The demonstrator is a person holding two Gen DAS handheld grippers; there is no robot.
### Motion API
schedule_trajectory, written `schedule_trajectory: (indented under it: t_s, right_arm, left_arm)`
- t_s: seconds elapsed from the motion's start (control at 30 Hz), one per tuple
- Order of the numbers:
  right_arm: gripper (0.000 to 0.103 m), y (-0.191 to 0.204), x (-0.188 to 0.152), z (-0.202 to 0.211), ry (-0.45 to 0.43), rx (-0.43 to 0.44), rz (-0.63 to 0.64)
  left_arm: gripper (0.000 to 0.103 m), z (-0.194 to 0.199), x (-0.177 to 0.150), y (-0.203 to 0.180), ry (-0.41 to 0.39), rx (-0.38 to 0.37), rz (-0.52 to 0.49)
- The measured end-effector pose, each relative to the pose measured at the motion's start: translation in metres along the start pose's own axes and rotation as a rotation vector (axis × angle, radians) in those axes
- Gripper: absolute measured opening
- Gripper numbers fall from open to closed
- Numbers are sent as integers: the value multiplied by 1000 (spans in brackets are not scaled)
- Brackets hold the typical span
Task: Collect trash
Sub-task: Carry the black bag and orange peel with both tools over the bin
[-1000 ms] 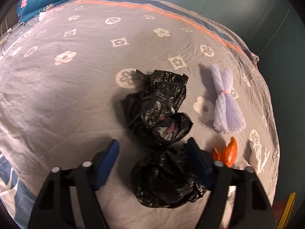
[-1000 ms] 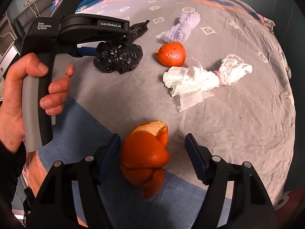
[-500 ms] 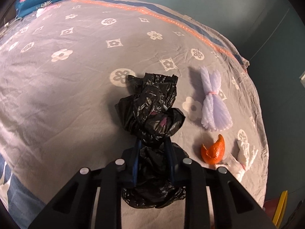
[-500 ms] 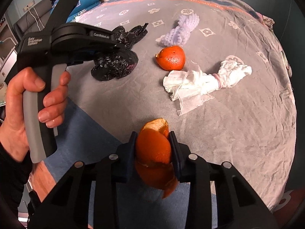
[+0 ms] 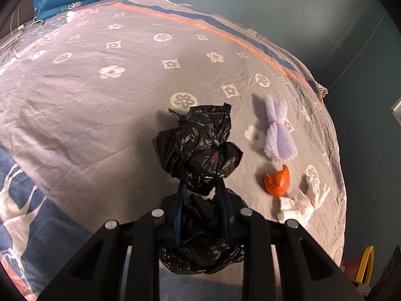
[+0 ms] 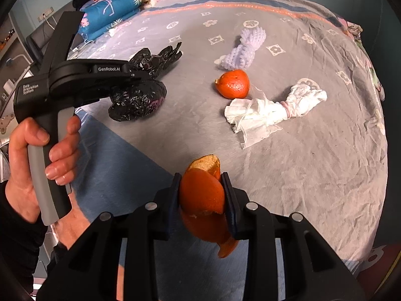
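My left gripper (image 5: 200,188) is shut on a crumpled black plastic bag (image 5: 200,148) and holds it just above the bed; the same bag (image 6: 140,97) shows in the right wrist view under the left gripper's body (image 6: 82,75). My right gripper (image 6: 201,183) is shut on a piece of orange peel (image 6: 201,195), lifted off the bed. A second orange peel (image 6: 233,84), a wad of white tissue (image 6: 270,107) and a lilac foam net (image 6: 243,47) lie on the grey bedspread.
The bed (image 5: 100,105) has a grey flowered cover with a blue patterned blanket (image 6: 120,165) at its near edge. Folded blue bedding (image 6: 110,12) lies at the far end. A teal wall (image 5: 300,12) stands behind the bed, and a yellow object (image 5: 364,263) sits on the floor.
Both grippers closed: the left on the black bag, the right on the orange peel. Both have since lifted their loads slightly off the bed.
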State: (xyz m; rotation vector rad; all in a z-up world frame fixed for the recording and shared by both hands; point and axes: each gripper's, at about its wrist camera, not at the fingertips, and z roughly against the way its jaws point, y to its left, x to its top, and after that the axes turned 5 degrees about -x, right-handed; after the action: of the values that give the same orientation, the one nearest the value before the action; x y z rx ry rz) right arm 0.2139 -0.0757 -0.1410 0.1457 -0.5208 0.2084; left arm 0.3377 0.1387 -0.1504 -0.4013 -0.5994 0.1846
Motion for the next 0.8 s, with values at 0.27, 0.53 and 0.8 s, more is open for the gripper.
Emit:
schedule_trajectory:
  t_s: [0.27, 0.53, 0.8]
  right_arm:
    - [29, -2, -6, 20, -15, 19, 15]
    - [29, -10, -14, 41, -12, 38, -3]
    - [29, -16, -26, 66, -29, 51, -3]
  left_arm:
    - [22, 22, -17, -7, 0, -3, -14]
    - [22, 42, -38, -21, 7, -12, -40]
    - [22, 59, -57, -34, 12, -13, -60]
